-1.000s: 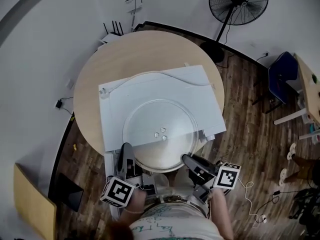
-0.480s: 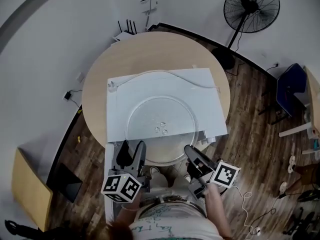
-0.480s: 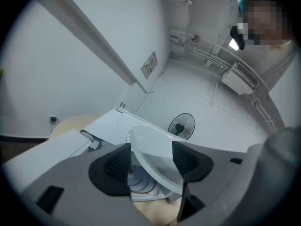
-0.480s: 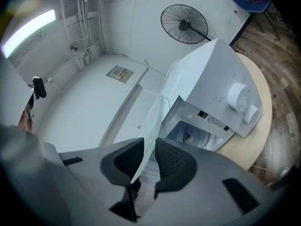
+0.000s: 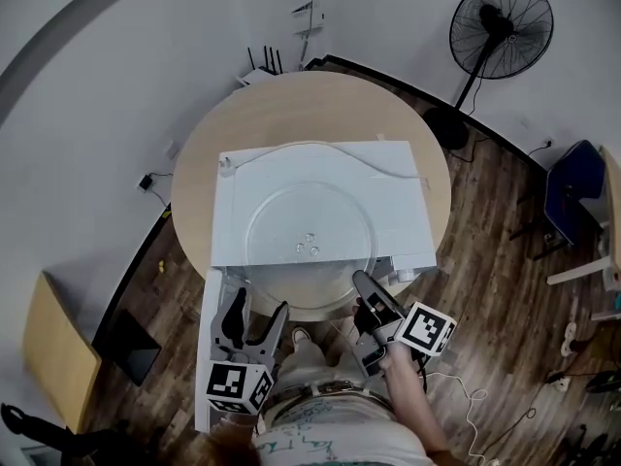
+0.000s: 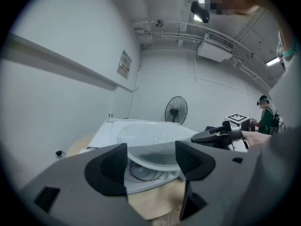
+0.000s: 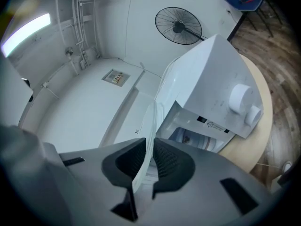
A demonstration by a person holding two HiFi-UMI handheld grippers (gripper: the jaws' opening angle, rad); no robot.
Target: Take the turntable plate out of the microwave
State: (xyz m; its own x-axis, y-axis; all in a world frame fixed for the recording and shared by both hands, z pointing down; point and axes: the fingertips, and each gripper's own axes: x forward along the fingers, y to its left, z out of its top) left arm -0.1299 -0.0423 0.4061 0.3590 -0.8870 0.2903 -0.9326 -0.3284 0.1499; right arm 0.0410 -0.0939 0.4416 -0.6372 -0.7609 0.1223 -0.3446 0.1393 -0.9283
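Left gripper [image 5: 259, 304] lets go of the plate [image 5: 310, 221]; right gripper [image 5: 364, 284] alone pinches its rim.
Nearest the person, the left jaws have just been opening and stand wide with nothing pressed between them; a second ago they sat at the near rim, and now they are drawn back. The right jaws have just been closing on the near right rim. The plate is out of the cavity, lying over the microwave [image 5: 233, 212] top and overhanging its front. Removal looks nearly done, though a one-sided hold may tilt it.
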